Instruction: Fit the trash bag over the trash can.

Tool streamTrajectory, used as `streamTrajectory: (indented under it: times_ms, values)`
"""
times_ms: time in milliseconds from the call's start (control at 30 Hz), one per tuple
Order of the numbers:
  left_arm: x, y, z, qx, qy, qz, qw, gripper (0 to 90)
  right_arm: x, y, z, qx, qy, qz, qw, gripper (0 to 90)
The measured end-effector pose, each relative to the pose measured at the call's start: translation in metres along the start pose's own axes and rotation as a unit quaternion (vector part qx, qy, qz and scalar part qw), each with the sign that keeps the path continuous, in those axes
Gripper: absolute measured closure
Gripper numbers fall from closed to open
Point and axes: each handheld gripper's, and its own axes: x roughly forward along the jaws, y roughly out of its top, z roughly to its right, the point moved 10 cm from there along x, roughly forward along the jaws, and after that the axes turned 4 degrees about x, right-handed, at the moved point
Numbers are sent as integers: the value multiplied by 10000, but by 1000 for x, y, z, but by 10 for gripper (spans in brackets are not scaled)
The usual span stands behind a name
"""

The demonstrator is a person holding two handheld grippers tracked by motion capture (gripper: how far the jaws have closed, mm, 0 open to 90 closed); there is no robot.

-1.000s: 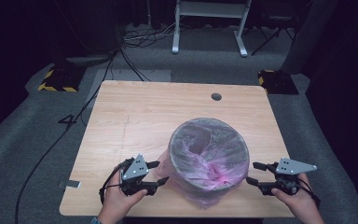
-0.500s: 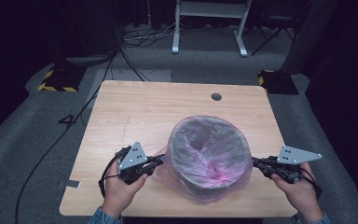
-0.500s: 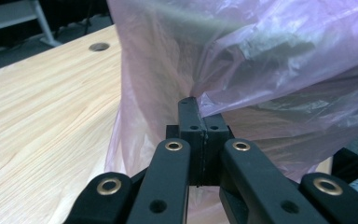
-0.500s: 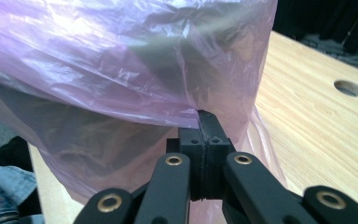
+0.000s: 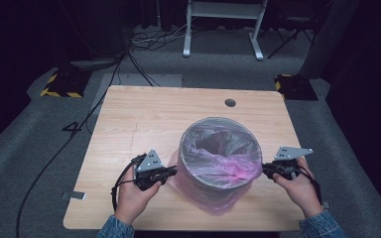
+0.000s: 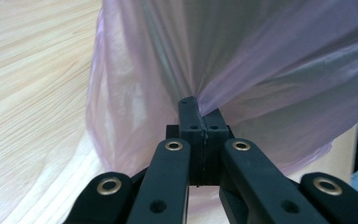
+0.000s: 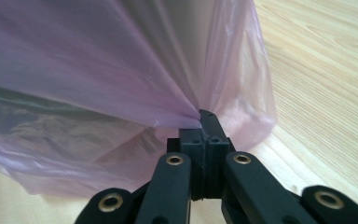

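Clearly the step in hand is dressing the round bin, which stands at the near middle of the wooden table, with its pink bin liner. At the bin's left side the left gripper has its jaws clenched on a pinch of liner, and at the right side the right gripper is clamped on the liner likewise. To do this well, I judge the 2 grippers should pull down evenly, gently enough not to tear the thin film.
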Motion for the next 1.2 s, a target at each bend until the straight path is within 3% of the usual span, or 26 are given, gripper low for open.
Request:
streamTrajectory:
  times_ms: [133, 200, 267, 367, 400, 433, 467, 533, 633, 700, 767, 900, 1033, 1200]
  values:
    - [3, -3, -9, -133, 27, 22, 9999, 900, 4, -8, 5, 137, 52, -60, 9999, 900]
    - [4, -4, -8, -92, 24, -11, 10000, 900, 5, -12, 1, 141, 120, -91, 9998, 900]
    - [5, -5, -6, -29, 2, -28, 10000, 900, 4, -17, -9, 152, 294, -154, 9993, 900]
    - [3, -2, -9, 108, 209, 129, 9996, 897, 2, -26, -32, 137, 612, -350, 9974, 900]
    - [2, -2, -11, 121, 357, 160, 9992, 832, 2, -31, -39, 83, 655, -481, 9967, 900]
    - [0, -1, -11, 175, 489, 286, 9982, 710, 3, -38, -45, 38, 623, -669, 9958, 900]
    - [-2, 0, -8, 193, 471, 379, 9980, 600, 3, -42, -52, -30, 608, -742, 9954, 900]
    - [-10, 0, 2, 208, 448, 452, 9978, 552, 3, -48, -63, -88, 672, -762, 9948, 810]
    - [-23, -1, 15, 423, 595, 491, 9961, 414, -8, -40, -61, -57, 446, -312, 9985, 565]
    - [-31, 1, 26, 516, 552, 529, 9957, 384, -21, -28, -54, -64, 309, 104, 9994, 473]
    - [-37, 5, 37, 584, 482, 597, 9953, 367, -34, -19, -51, -140, 339, 341, 9987, 427]
    - [-39, 14, 55, 642, 281, 707, 9950, 361, -54, -12, -46, -171, 309, 467, 9983, 372]
    - [-32, 19, 48, 708, 396, 626, 9947, 410, -66, -11, -47, -179, 375, 452, 9981, 338]
    - [-25, 22, 36, 711, 292, 584, 9953, 656, -81, -3, -46, -215, 474, 586, 9969, 325]
